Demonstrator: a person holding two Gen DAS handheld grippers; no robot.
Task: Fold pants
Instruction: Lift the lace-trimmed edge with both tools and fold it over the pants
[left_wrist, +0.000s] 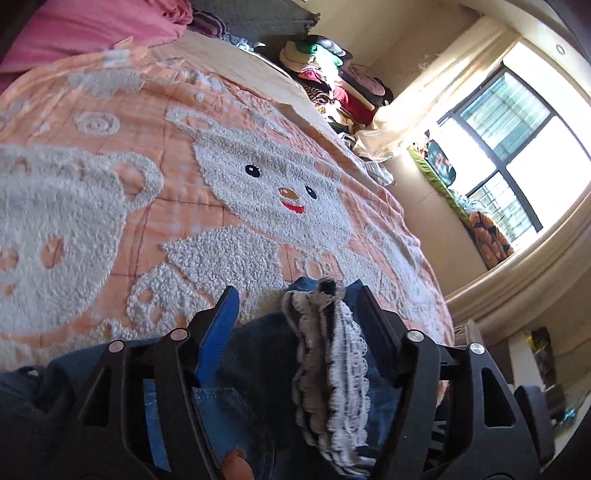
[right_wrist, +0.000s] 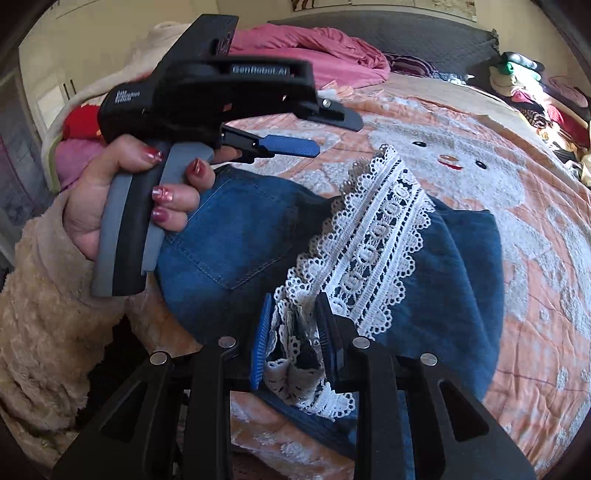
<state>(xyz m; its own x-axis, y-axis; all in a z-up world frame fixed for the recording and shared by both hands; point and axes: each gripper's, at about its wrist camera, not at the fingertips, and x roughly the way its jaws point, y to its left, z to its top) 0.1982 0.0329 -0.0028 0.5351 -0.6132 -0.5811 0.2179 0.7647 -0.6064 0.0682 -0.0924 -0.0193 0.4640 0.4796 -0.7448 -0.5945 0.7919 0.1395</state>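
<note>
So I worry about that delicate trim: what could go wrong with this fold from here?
1. The right tool pinches only the white lace trim of the blue denim pants, so a pull might stretch or tear it.
2. The left tool stands open above the denim, holding nothing, so the fold might sag on that side.
3. The pants lie near the edge of the peach bear-pattern bedspread and could slide off.

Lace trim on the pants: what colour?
White lace trim on blue denim pants; clearest in right wrist view.
</note>
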